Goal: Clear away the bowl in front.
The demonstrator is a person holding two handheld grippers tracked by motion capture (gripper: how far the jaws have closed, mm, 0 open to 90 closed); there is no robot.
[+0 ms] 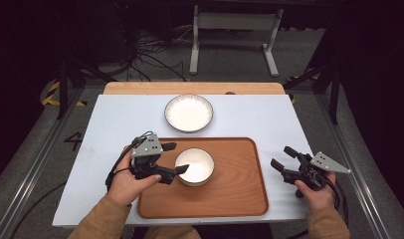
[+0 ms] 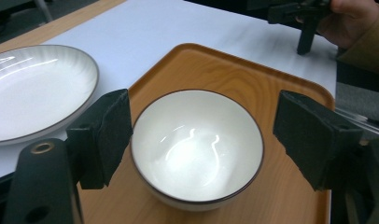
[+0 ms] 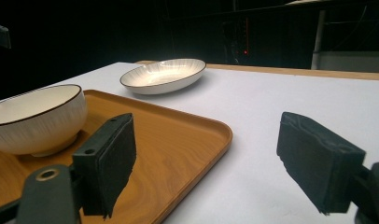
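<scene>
A white bowl [image 1: 194, 167] with a dark rim stands upright on a wooden tray [image 1: 240, 189], left of the tray's middle. My left gripper [image 1: 176, 158] is open at the bowl's left side. In the left gripper view its jaws straddle the bowl [image 2: 197, 149] without touching it, and the gripper [image 2: 208, 135] holds nothing. My right gripper [image 1: 283, 158] is open and empty over the white tabletop, just right of the tray. In the right gripper view this gripper [image 3: 213, 161] points across the tray's corner [image 3: 178, 140], with the bowl [image 3: 36, 119] at the left.
A shallow white plate [image 1: 188, 113] lies on the white tabletop [image 1: 269, 119] just beyond the tray's far edge. A strip of bare wood [image 1: 140, 88] runs along the table's far side. Cables and a metal stand [image 1: 235, 22] are on the floor behind.
</scene>
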